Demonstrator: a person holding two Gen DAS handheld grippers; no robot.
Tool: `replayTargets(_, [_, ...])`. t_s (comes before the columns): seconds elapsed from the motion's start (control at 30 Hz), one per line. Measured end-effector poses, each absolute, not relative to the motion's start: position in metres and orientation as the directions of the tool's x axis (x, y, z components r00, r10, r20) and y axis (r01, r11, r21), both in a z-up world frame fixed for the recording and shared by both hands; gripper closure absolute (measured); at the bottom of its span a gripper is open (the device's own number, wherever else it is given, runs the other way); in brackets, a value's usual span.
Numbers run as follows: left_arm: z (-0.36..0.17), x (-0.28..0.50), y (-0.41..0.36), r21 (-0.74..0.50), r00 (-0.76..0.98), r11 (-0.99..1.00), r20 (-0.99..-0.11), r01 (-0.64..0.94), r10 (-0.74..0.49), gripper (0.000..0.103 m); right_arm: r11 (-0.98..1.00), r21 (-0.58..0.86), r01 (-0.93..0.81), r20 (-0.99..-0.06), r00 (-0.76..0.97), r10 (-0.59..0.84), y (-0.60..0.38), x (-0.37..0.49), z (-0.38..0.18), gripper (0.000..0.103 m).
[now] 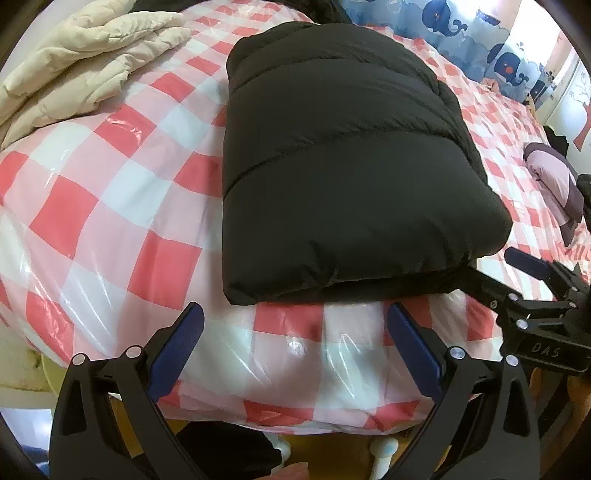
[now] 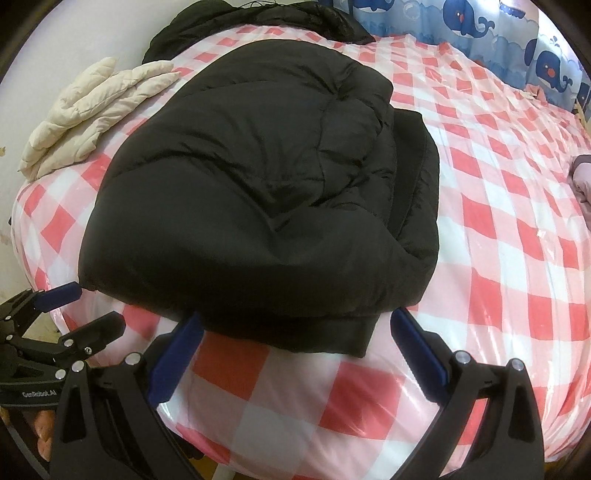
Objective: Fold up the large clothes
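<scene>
A black puffer jacket (image 1: pixel 343 166) lies folded into a thick bundle on the bed; it also shows in the right wrist view (image 2: pixel 258 192). My left gripper (image 1: pixel 295 314) is open and empty, just in front of the bundle's near edge. My right gripper (image 2: pixel 295 317) is open, its jaws either side of the jacket's near hem, not closed on it. The right gripper also shows at the right of the left wrist view (image 1: pixel 495 271), at the bundle's near right corner. The left gripper shows at the left of the right wrist view (image 2: pixel 92 308).
The bed has a red, pink and white checked cover under clear plastic (image 1: pixel 110 206). A cream quilted garment (image 1: pixel 74 62) lies at the far left. Another black garment (image 2: pixel 258 18) lies at the far edge. A pink and purple folded garment (image 1: pixel 554 184) lies at right. A whale-print curtain (image 2: pixel 480 26) hangs behind.
</scene>
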State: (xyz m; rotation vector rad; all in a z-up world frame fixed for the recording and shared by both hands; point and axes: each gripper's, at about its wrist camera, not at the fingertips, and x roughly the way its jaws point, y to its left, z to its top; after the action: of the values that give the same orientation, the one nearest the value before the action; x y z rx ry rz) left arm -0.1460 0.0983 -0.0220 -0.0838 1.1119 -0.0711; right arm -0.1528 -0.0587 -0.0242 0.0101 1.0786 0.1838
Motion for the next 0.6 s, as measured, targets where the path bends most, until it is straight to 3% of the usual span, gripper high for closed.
replayTargets(0.6, [0.018, -0.186, 0.077, -0.089, 0.481, 0.995, -0.871, 0.050, -0.102, 0.008, 0.983, 0.122, -0.139, -0.860, 0.480, 0.174, -0.071, -0.182, -0.003, 0.006])
